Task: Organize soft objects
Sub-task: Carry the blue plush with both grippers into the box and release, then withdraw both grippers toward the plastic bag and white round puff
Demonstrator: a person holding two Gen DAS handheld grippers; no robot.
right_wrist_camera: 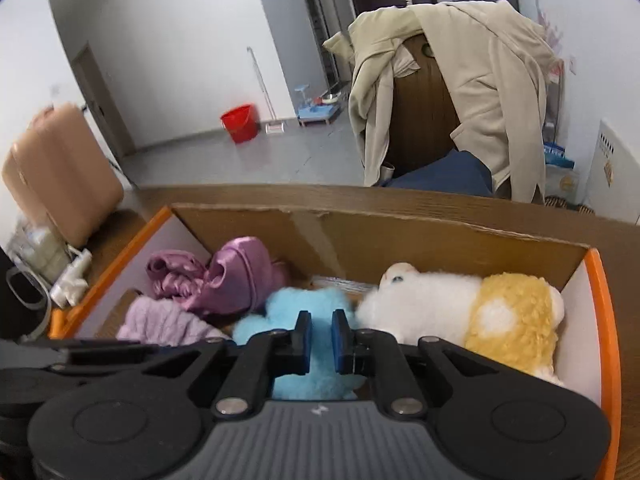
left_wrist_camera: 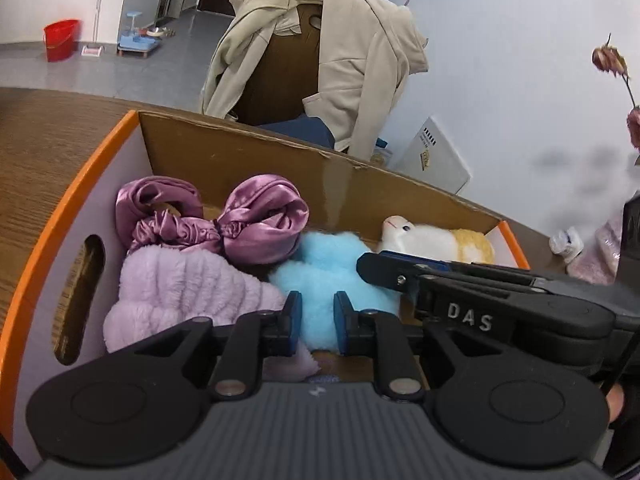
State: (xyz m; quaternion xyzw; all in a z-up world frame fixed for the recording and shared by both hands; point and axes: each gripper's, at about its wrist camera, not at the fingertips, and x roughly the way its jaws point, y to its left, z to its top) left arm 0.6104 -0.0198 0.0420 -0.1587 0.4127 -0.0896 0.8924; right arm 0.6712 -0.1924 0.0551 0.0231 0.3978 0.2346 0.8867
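Soft items packed in box (left_wrist_camera: 80, 184); both hand-held grippers (left_wrist_camera: 316, 320) (right_wrist_camera: 322, 338) jaws together, empty, above blue plush (left_wrist_camera: 324, 280).

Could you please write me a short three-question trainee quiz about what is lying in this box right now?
1. True or false: the white-and-yellow plush lies on the wooden table outside the cardboard box.
2. Which item lies directly between the lilac fleece and the plush: A) satin bonnet B) blue fluffy toy C) beige jacket?
3. Fill in: the box rim is coloured ____.

Key: 1 false; 2 B; 3 orange.
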